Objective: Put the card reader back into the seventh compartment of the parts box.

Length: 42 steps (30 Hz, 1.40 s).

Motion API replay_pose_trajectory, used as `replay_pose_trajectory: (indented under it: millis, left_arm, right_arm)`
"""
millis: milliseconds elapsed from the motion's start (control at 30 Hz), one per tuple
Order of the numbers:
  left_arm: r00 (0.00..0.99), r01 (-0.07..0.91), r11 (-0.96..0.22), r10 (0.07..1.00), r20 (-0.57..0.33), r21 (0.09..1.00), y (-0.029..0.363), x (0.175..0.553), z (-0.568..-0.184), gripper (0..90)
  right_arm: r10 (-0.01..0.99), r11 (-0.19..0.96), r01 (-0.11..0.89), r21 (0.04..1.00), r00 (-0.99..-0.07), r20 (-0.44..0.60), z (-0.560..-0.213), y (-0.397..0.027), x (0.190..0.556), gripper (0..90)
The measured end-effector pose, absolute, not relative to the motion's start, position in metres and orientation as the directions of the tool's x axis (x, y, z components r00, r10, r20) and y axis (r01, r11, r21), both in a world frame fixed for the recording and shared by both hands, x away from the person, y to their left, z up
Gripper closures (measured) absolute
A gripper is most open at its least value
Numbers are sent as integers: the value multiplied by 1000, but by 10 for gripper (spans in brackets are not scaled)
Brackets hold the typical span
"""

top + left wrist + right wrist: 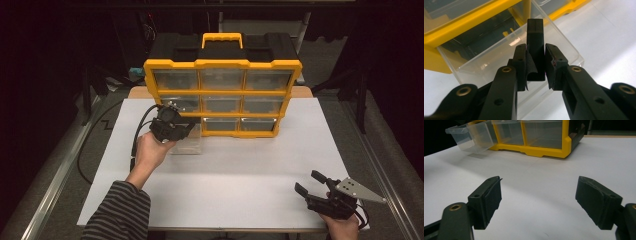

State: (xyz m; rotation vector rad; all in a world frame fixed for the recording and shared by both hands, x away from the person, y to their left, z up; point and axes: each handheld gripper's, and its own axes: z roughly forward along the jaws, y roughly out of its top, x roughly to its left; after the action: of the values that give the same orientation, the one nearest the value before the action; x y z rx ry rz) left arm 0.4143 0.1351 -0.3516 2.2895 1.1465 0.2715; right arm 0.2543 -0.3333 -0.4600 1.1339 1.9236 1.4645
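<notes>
A yellow-framed organiser with clear drawers stands upright at the back of the white table. Its bottom-left clear drawer is pulled out onto the table. In the left gripper view my left gripper is shut on a small black block, held just over the open drawer in front of the organiser. From above, the left gripper hangs over that drawer. My right gripper rests open at the table's front right, nothing between its jaws.
The organiser's black body and yellow handle rise behind its front. In the right gripper view the pulled-out drawer sticks out at the far left of the organiser. Bare white tabletop lies between the two hands.
</notes>
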Motion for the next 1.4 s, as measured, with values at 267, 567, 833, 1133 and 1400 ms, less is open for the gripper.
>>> replay_pose_trajectory:
  millis: [267, 567, 833, 1133, 1400]
  left_arm:
    - [614, 668, -468, 786, -73, 579, 133, 410, -350, 552]
    - [654, 641, -484, 751, -93, 595, 122, 397, -346, 456]
    - [676, 617, -500, 732, -83, 607, 112, 386, -344, 414]
    - [695, 602, -496, 711, -105, 626, 107, 377, -347, 403]
    - [715, 587, -507, 690, -112, 631, 103, 369, -351, 392]
  right_arm:
    - [828, 93, 328, 940, -550, 110, -460, -333, 254, 213]
    - [827, 98, 327, 940, -552, 106, -460, -333, 254, 213]
    - [826, 94, 324, 941, -554, 109, -460, -333, 254, 213]
    - [825, 93, 326, 941, -554, 110, -460, -333, 254, 213]
    - [825, 93, 326, 941, -554, 111, -460, -333, 254, 214]
